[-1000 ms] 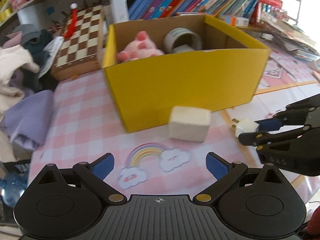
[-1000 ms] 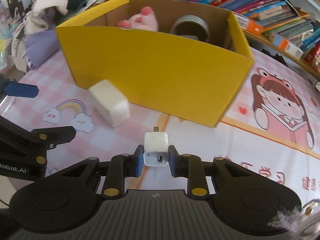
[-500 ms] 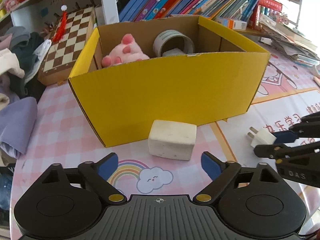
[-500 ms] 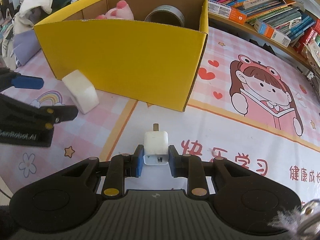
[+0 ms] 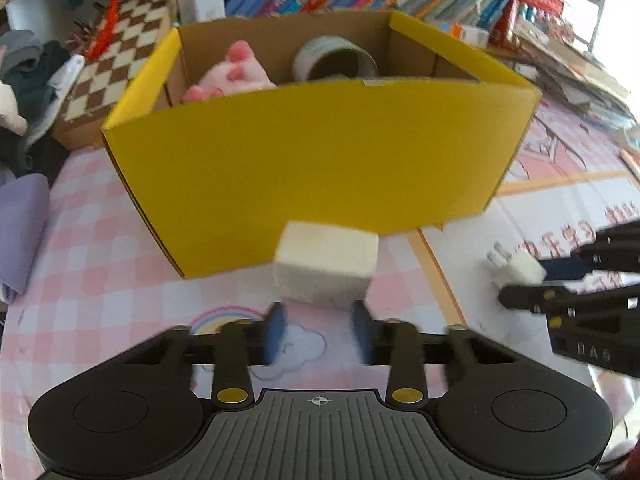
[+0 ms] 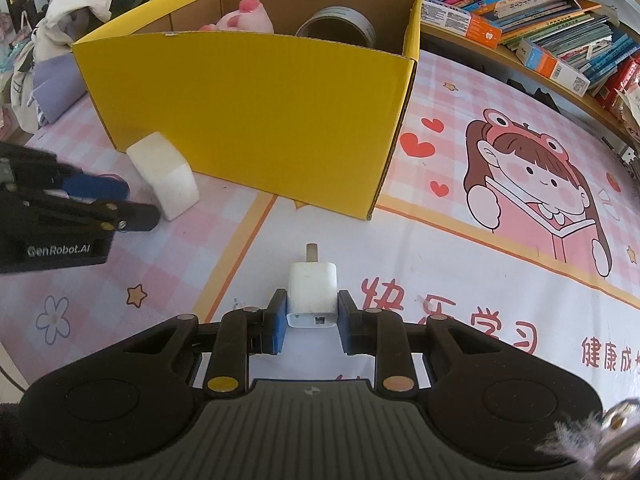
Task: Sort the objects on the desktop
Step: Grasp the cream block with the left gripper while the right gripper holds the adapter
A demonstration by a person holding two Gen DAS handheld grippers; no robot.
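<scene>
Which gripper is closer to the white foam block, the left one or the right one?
Left. The left gripper is right at the white foam block, its fingers reaching the block's near end. The right gripper sits off to the side, holding the white charger plug.

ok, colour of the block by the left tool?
White to off-white block, plain with no pattern, lying against the yellow box. The right wrist view shows it sharpest.

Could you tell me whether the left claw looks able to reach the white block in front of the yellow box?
Probably yes: the left claw sits right at the block with nothing between them, its blue pads either side of the near end. The box stands behind.
</scene>
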